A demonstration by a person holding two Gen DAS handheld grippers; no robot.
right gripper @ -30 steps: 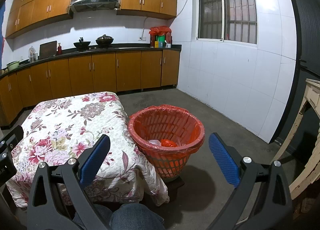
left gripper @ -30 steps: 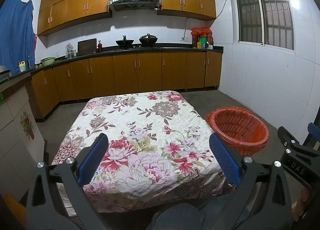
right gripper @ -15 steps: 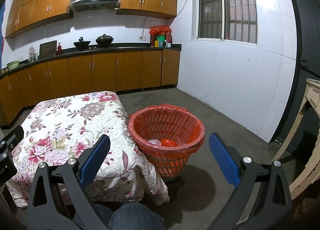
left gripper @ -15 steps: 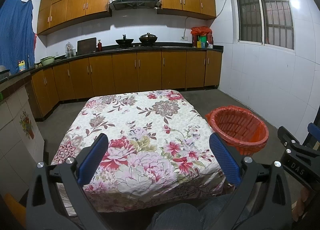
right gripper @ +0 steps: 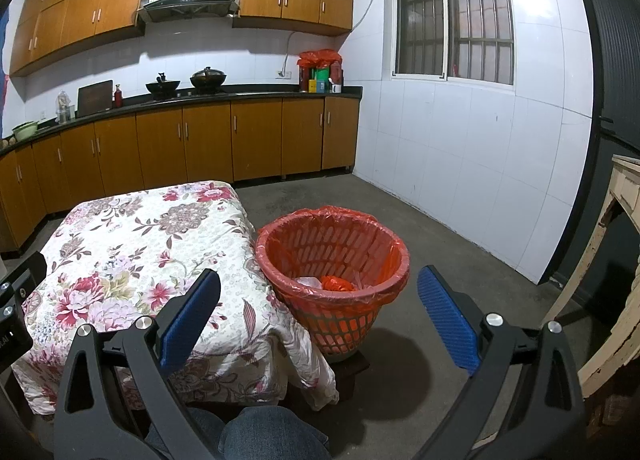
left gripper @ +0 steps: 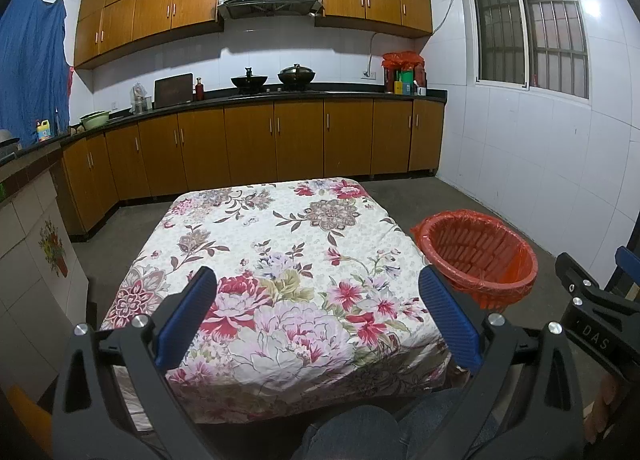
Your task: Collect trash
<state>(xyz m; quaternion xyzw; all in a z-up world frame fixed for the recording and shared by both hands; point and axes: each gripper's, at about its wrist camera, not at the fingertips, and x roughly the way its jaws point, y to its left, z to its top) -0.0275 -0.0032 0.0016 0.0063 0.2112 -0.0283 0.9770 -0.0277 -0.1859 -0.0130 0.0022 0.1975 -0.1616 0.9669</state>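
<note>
**Both grippers spread wide, trash in lined basket**

Beside the right edge of the table (right gripper: pixel 120 244), covered with a white cloth printed with red and pink flowers, stood a round orange plastic lattice basket lined with a red plastic bag (right gripper: pixel 332 256), touching the hanging cloth at the near right corner. Inside on the bottom lay a crumpled orange-red wrapper (right gripper: pixel 335 283) next to a clear whitish plastic piece (right gripper: pixel 309 282). The left gripper (left gripper: pixel 318 298), black frame with blue ribbed pads, hung over the table's near edge, jaws released and wide apart, nothing between them. The right gripper (right gripper: pixel 319 294), same build, was aimed at the basket, also spread and holding nothing; the basket sat between its fingers in view. Person's denim-clad knee (right gripper: pixel 260 436) showed low in frame. Brown wood cabinets (left gripper: pixel 248 148) and a dark counter ran along the back wall; two black woks (left gripper: pixel 272 78) sat on it.
</note>
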